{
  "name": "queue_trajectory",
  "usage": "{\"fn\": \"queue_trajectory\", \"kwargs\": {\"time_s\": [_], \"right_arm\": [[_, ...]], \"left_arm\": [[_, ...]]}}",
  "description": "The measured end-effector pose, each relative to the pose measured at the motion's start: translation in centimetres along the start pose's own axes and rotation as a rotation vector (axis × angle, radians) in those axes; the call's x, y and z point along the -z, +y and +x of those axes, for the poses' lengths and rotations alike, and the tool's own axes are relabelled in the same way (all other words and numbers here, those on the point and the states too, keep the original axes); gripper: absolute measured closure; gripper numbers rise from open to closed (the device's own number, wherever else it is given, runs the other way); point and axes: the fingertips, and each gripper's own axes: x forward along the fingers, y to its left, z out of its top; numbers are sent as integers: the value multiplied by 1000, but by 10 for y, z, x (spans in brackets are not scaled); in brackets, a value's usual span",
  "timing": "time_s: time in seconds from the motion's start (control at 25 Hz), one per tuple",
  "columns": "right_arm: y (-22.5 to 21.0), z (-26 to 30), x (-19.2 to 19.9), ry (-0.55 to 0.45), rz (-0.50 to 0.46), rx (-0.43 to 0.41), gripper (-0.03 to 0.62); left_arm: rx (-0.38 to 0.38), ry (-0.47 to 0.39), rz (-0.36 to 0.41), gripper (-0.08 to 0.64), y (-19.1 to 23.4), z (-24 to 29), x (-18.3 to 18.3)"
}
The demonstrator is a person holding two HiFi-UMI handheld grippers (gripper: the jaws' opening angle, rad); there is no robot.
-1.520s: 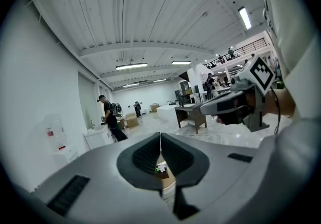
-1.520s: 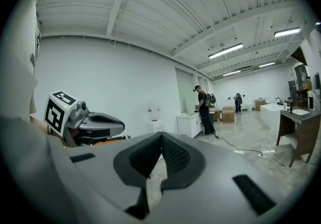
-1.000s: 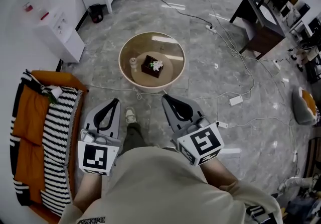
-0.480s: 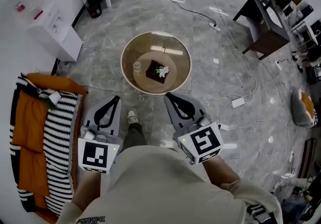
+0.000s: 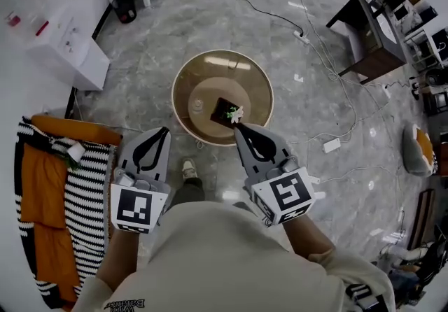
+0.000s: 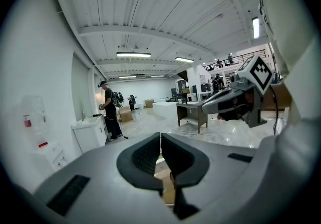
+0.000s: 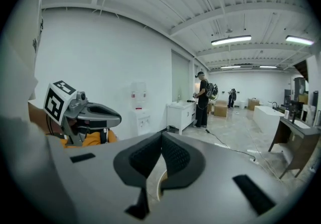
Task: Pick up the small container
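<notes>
A small clear container (image 5: 197, 104) stands on a round beige table (image 5: 255, 76), left of a dark box topped with a white flower (image 5: 225, 112). My left gripper (image 5: 164, 131) is shut and empty, short of the table's near-left rim. The right gripper (image 5: 237, 128) is also shut and empty, its tip over the near rim just below the dark box. In the left gripper view the closed jaws (image 6: 160, 135) point across the room, with the right gripper (image 6: 235, 100) to the side. The right gripper view shows its own jaws (image 7: 161, 135) shut and the left gripper (image 7: 88, 112) beside them.
An orange and striped cloth pile (image 5: 63, 185) lies at the left. A white cabinet (image 5: 63, 48) stands at the far left and a dark desk (image 5: 367, 31) at the far right. Cables and a power strip (image 5: 329, 144) run over the floor. The person's shoe (image 5: 189, 169) is below the table.
The table has come closer to both grippers as the person stepped forward. The right gripper's tip now reaches the near rim. Both grippers stay shut.
</notes>
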Motion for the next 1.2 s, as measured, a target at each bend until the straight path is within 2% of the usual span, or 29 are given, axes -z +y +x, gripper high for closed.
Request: {"fn": "queue_trajectory", "kwargs": {"time_s": [0.32,0.56,0.84,1.2], "right_arm": [[-24,80,-45,-35,9,66,597],[-34,116,-63,-68,22,80,597],[-47,119,-56,-31,26,89,597],[-68,131,-42,3,40,43,597]], "left_arm": [[28,8,0,552,75,40,4],[47,-2,-12,552,109,66,1],[57,-12,-23,552,109,83,-4],[67,-16,-16,552,96,105,-11]]}}
